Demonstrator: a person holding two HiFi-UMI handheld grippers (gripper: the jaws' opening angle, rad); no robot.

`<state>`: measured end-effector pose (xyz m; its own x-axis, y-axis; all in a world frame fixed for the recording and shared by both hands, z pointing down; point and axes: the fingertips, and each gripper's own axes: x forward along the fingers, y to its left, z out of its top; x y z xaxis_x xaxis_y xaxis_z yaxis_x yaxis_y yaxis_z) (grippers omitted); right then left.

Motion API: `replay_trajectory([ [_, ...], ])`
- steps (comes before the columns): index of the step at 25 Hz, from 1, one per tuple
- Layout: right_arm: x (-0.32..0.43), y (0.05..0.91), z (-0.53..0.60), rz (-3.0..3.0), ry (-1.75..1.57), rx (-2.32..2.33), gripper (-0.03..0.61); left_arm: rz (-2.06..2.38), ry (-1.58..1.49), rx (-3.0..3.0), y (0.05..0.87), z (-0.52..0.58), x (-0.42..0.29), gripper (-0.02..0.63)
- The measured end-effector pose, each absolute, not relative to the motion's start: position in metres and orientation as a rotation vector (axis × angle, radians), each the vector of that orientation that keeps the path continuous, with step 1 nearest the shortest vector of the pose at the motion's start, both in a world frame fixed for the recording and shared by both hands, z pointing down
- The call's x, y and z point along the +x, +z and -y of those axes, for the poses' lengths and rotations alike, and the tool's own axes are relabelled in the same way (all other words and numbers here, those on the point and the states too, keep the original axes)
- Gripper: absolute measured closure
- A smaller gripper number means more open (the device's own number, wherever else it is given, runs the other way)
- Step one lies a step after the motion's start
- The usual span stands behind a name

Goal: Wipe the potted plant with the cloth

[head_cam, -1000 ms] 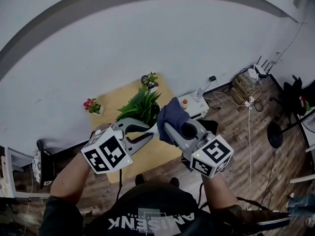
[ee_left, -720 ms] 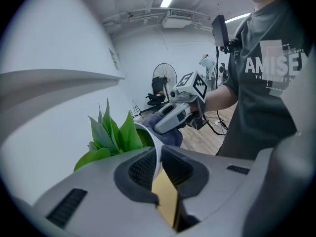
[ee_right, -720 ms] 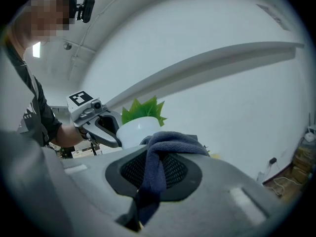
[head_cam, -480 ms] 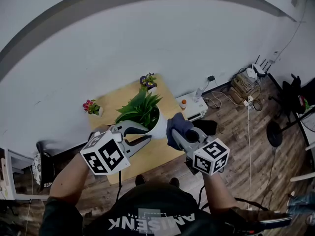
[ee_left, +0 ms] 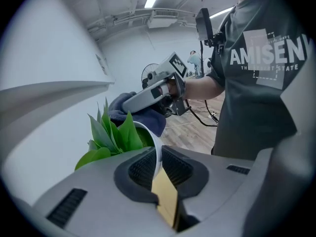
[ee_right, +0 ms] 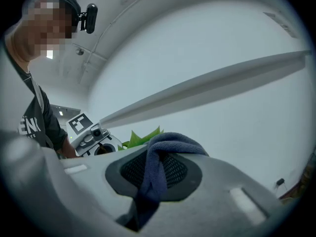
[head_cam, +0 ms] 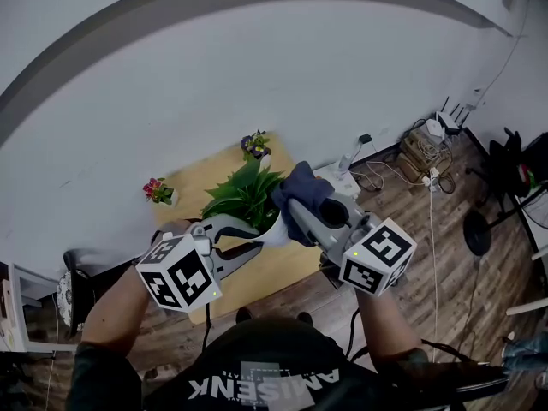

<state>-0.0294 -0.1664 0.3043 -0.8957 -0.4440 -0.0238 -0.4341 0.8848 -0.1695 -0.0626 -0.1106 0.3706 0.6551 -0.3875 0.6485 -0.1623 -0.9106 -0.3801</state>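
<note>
The potted plant [head_cam: 242, 197] has long green leaves and a white pot [head_cam: 276, 223]; it is held up over the wooden table [head_cam: 199, 176]. My left gripper [head_cam: 262, 229] is shut on the pot's rim [ee_left: 157, 152], one pad inside and one outside. My right gripper [head_cam: 296, 205] is shut on a dark blue cloth [head_cam: 300, 188], which hangs folded between the pads [ee_right: 157, 168]. The cloth rests against the leaves at the pot's right side [ee_left: 132, 113]. In the right gripper view the leaf tips [ee_right: 142, 136] show just beyond the cloth.
Two small flower pots stand on the table, purple blooms [head_cam: 255, 143] at the back and pink ones [head_cam: 157, 187] at the left. A white wall runs behind. A white box [head_cam: 341, 181], cables and a power strip [head_cam: 428, 152] lie on the wood floor at the right.
The right gripper dropped with the cloth down the pot's right side, then rose again to the leaves. The left gripper rolled slightly while keeping its hold on the pot.
</note>
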Motion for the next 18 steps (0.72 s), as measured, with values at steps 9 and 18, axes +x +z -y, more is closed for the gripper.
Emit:
replay_trajectory([
  [9, -0.038, 0.328, 0.176, -2.981, -0.377, -0.698, 0.533, -0.437, -1.083, -2.534, 0.364, 0.109, -0.072, 0.580],
  [18, -0.019, 0.387, 0.178, -2.971, -0.573, -0.774, 0.533, -0.396, -1.105, -2.467, 0.369, 0.103, -0.067, 0.580],
])
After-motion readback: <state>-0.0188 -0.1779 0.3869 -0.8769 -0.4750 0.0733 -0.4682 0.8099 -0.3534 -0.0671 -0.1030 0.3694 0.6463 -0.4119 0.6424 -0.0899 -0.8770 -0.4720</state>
